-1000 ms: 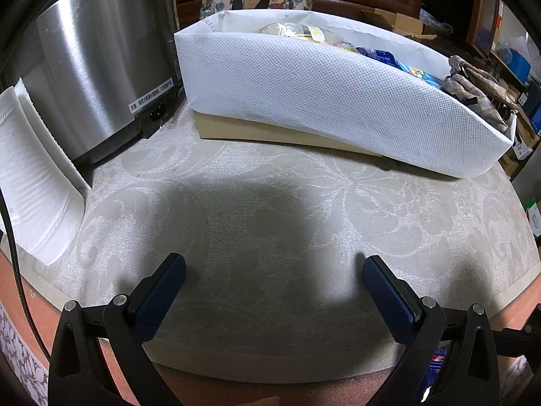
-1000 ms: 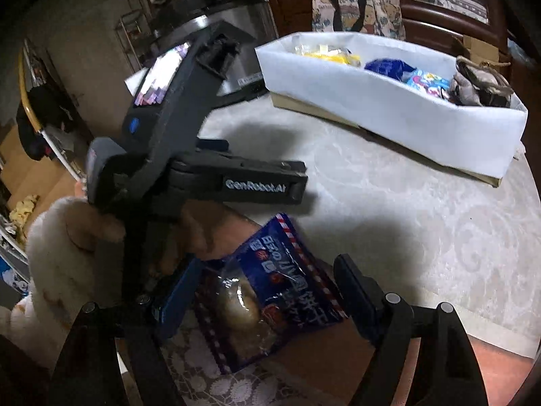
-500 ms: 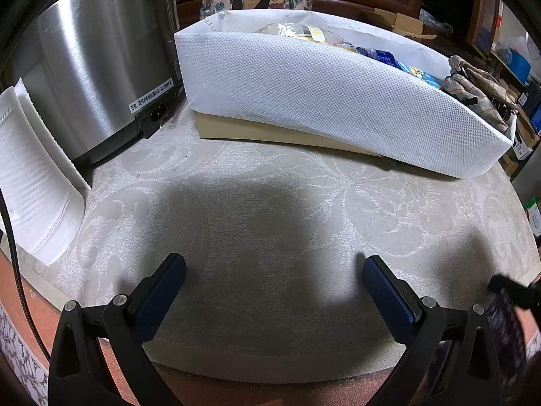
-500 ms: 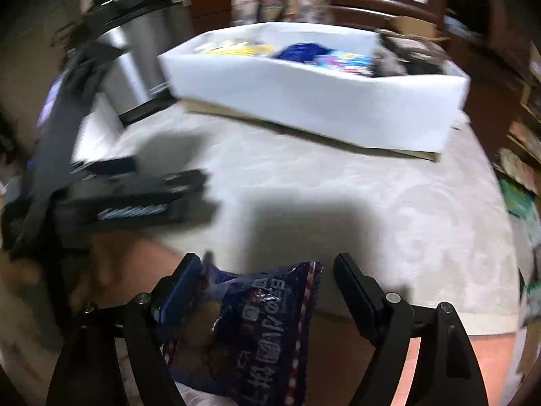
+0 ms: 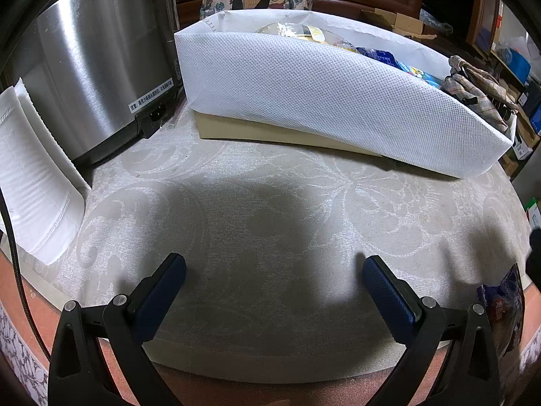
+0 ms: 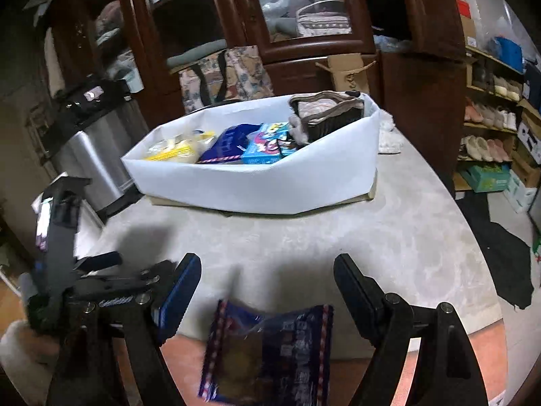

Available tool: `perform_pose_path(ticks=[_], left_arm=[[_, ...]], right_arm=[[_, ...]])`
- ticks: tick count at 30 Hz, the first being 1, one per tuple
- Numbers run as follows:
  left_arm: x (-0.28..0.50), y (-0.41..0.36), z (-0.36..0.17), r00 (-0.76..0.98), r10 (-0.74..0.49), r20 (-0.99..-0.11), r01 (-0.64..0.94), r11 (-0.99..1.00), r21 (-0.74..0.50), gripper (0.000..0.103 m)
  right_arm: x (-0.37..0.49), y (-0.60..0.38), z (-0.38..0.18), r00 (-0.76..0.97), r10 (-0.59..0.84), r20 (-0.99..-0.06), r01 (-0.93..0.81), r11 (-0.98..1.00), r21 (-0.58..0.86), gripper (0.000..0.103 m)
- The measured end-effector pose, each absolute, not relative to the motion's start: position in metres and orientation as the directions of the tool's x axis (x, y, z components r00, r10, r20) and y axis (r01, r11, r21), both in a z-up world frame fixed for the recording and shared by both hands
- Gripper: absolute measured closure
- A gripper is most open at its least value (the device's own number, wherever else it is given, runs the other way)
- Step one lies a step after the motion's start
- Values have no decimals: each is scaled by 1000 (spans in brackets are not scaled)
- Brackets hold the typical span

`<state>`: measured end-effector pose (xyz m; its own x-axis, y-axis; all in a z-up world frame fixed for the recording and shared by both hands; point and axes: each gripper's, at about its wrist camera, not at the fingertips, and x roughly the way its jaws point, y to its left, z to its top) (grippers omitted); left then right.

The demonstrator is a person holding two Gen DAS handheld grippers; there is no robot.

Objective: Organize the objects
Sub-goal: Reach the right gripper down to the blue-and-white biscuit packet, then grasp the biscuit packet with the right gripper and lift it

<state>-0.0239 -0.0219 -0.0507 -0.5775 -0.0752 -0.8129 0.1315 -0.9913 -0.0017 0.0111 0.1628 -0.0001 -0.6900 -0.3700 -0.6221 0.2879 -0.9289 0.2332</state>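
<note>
A dark blue snack packet point(image 6: 267, 352) with red-and-white striped edges hangs between the wide-spread fingers of my right gripper point(image 6: 267, 287), near the table's front edge; neither pad touches it and what holds it is hidden. It also shows in the left wrist view point(image 5: 503, 308) at the far right. A long white fabric bin point(image 6: 257, 186) stands at the back of the table, holding several snack packets and a brown pouch point(image 6: 328, 111). My left gripper point(image 5: 274, 284) is open and empty above the table, and shows in the right wrist view point(image 6: 98, 291) at the left.
A steel cooker point(image 5: 91, 64) stands at the back left beside the bin point(image 5: 338, 98). White ribbed paper point(image 5: 30, 182) lies at the left edge. The table point(image 5: 270, 209) has a pale patterned cloth. Dark wood cabinets point(image 6: 304, 17) and shoe shelves point(image 6: 490, 125) lie behind.
My right gripper has swung right and up to face the bin, carrying the snack packet along. The left gripper has not moved; the packet has entered its view at the right.
</note>
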Motion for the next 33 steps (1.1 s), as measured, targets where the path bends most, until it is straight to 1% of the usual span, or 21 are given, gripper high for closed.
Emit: perform_pose_path(ticks=[2, 5, 8, 9, 10, 11, 13, 14, 15, 16, 20, 22, 26, 27, 28, 29, 33], left_arm=[[-24, -22, -51, -578, -75, -813, 132, -991, -2, 1], [-24, -22, -51, -578, -76, -813, 132, -991, -1, 1], [-24, -22, -51, -577, -74, -813, 130, -991, -3, 1], [-24, -21, -51, -578, -71, -813, 126, -992, -2, 1], [-23, -21, -51, -578, -69, -813, 122, -993, -2, 1], [-21, -19, -51, -579, -65, -813, 115, -993, -2, 1], [-18, -16, -52, -580, -55, -813, 97, -995, -2, 1], [-17, -14, -52, -580, -49, -813, 87, -996, -2, 1], [-16, -12, -53, -581, -43, -813, 77, -997, -2, 1], [-15, -9, -53, -581, -37, -813, 65, -998, -2, 1], [-12, -1, -55, -582, -19, -813, 33, -999, 0, 1], [-11, 0, -55, -582, -17, -813, 30, -1000, -1, 1], [-11, 1, -56, -582, -17, -813, 29, -1000, 0, 1], [-10, 2, -56, -583, -16, -813, 28, -1000, 0, 1], [-10, 3, -56, -583, -14, -812, 24, -1000, 0, 1], [-9, 6, -57, -583, -9, -812, 16, -1000, 0, 1], [-6, 16, -58, -584, 16, -812, -27, -1000, 1, 1]], right_arm=[[15, 163, -3, -660, -354, -663, 271, -935, 229, 23], [38, 166, -2, -643, -354, -679, 277, -934, 224, 23], [57, 161, -4, -629, -308, -714, 291, -945, 151, 23], [61, 158, -8, -622, -288, -728, 294, -948, 123, 25], [65, 153, -12, -615, -271, -740, 300, -949, 99, 31], [66, 150, -15, -609, -262, -749, 307, -948, 82, 34], [65, 140, -23, -596, -234, -768, 308, -950, 51, 38], [64, 137, -24, -598, -228, -769, 304, -952, 46, 39], [62, 135, -23, -601, -225, -767, 299, -953, 46, 42], [57, 133, -23, -597, -226, -770, 294, -954, 52, 45], [34, 132, -25, -548, -248, -799, 279, -955, 105, 45], [23, 136, -25, -531, -238, -813, 239, -963, 125, 45], [21, 156, -14, -538, -286, -793, 183, -958, 221, 45], [20, 162, -9, -539, -298, -788, 167, -955, 247, 45], [18, 165, -7, -538, -301, -788, 158, -954, 256, 41], [16, 167, -5, -533, -300, -791, 148, -954, 262, 40], [-2, 170, -15, -492, -296, -819, 66, -950, 304, 40]])
